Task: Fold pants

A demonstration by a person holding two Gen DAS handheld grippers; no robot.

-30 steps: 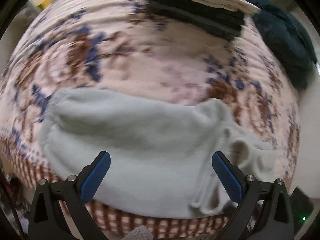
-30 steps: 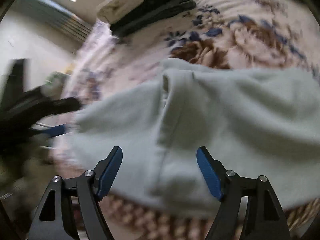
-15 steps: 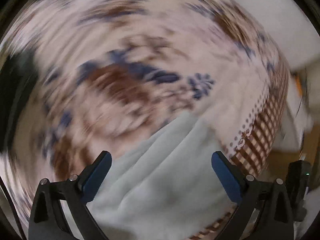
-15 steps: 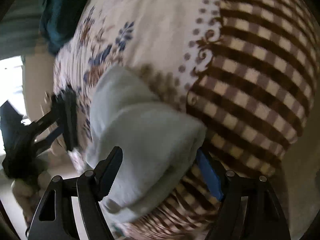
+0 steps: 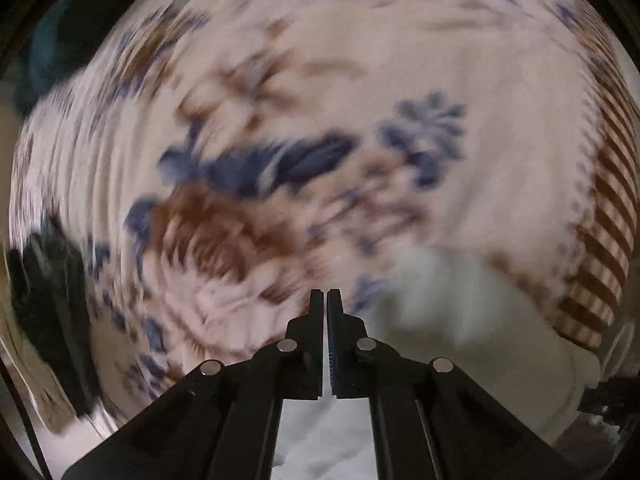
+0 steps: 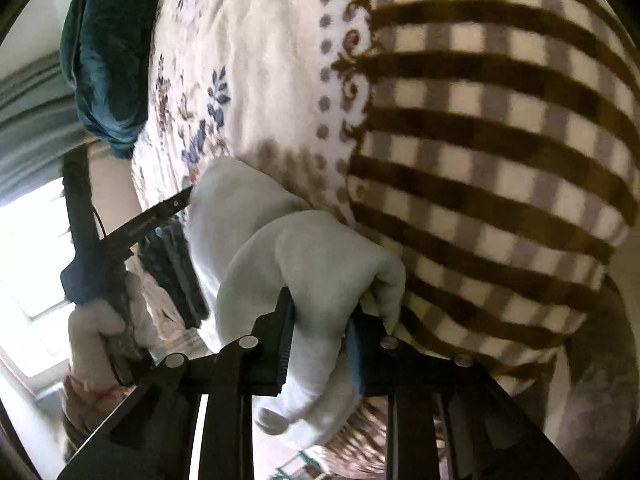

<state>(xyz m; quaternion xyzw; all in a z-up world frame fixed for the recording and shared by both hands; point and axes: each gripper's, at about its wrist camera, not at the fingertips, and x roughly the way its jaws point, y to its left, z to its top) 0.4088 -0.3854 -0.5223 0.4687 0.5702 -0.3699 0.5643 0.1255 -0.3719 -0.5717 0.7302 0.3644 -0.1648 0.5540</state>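
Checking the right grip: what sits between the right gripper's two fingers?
A thick bunch of the pale pants fills the right gripper, seen in the right wrist view.

Floral blanket (image 5: 360, 80) with checked border (image 6: 500, 120); teal cushion (image 6: 108, 60).

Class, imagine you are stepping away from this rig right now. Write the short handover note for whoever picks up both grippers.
Right gripper: shut on a thick bunch of the pale pants, near the checked border of the bedspread.
Left gripper: jaws together. The right wrist view shows its tip at the far end of the pants, but a firm pinch cannot be confirmed.
Pants: gathered between the two grippers over the bed edge.
Done: both ends taken up.
Left: lay the fold flat and square it, probably then set it with the folded stack.
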